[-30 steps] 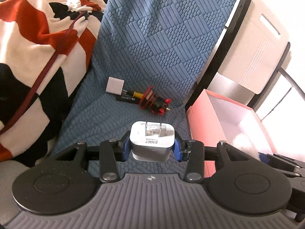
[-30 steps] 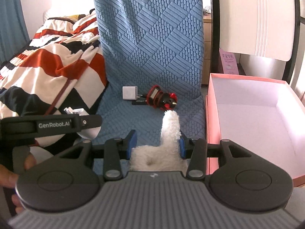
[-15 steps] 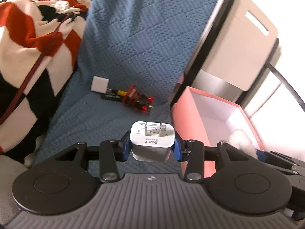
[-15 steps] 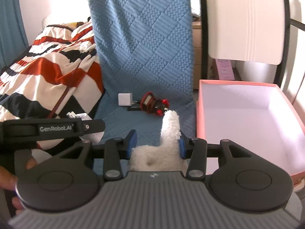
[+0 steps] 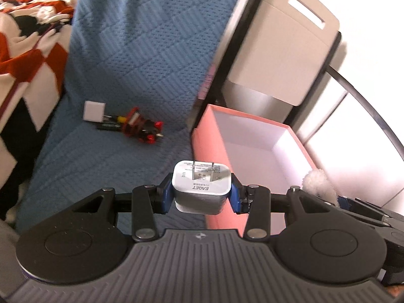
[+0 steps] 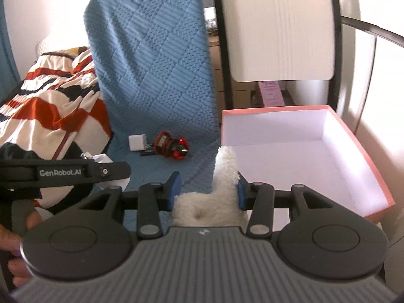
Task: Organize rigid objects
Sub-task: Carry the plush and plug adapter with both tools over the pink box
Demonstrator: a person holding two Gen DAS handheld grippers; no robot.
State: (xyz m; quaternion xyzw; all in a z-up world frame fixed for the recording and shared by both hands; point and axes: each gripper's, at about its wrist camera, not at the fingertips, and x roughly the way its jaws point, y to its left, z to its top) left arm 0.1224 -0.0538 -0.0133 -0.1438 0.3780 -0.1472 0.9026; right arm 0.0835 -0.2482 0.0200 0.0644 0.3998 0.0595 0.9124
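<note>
my left gripper (image 5: 201, 191) is clamped on a white charger (image 5: 201, 188), prongs up, at the near wall of the pink box (image 5: 205, 146); my right gripper (image 6: 207, 192) pinches a fluffy white toy (image 6: 214, 204) before the same box. i judge the charger could clip the rim and twist loose. readable: "eaget" on the charger, "genrobot.ai" on the left tool. a small white cube (image 5: 94, 111) and red toy (image 5: 141, 128) lie on the blue cover (image 5: 141, 50).

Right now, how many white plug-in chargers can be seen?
2. One charger is clamped in the left gripper, prongs up, near the pink box. The second charger lies on the blue cover beside the red toy. Others may be hidden.
</note>
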